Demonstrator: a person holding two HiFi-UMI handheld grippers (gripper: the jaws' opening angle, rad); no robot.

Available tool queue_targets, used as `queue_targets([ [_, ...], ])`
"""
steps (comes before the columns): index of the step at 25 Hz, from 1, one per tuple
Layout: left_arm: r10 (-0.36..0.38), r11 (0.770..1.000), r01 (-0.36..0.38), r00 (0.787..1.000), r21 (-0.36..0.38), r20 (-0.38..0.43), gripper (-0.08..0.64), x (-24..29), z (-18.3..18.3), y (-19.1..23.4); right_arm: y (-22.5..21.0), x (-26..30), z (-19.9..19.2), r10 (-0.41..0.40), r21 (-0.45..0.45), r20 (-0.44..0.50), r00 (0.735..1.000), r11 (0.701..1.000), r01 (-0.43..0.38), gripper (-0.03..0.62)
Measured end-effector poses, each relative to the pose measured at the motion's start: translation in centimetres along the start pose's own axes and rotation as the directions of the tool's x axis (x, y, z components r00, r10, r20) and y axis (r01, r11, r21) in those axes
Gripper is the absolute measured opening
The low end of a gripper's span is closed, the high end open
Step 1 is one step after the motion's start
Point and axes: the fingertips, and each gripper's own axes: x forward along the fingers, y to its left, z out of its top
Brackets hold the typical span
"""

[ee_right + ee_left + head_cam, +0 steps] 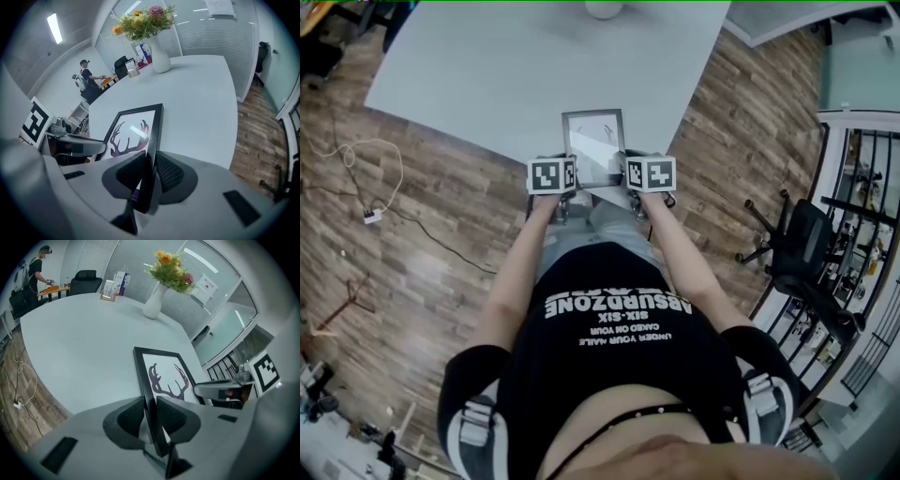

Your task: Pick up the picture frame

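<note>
The picture frame has a black rim and an antler print, and lies at the near edge of the pale table. My left gripper grips its left rim and my right gripper its right rim. In the left gripper view the frame's dark edge stands between the ribbed pads of the left gripper, which press on it. In the right gripper view the right gripper clamps the frame the same way. Whether the frame is off the table I cannot tell.
A white vase of flowers stands far back on the table, with a small card stand beyond it. A black office chair sits on the wood floor at right, and a white cable lies at left. A person works far off.
</note>
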Motion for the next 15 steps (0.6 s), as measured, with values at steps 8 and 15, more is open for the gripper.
queue_targets([
  [8, 0.0, 1.0, 0.001, 1.0, -0.01, 0.014, 0.095, -1.1, -0.7, -0.2, 0.9, -1.0, -0.1, 0.004, -0.034, 0.008, 1.0, 0.999, -0.003, 0.084],
  [15, -0.003, 1.0, 0.003, 0.999, -0.003, 0.051, 0.095, -2.5, -0.8, -0.7, 1.6, -2.2, 0.1, 0.009, -0.058, 0.039, 0.999, 0.998, -0.007, 0.084],
])
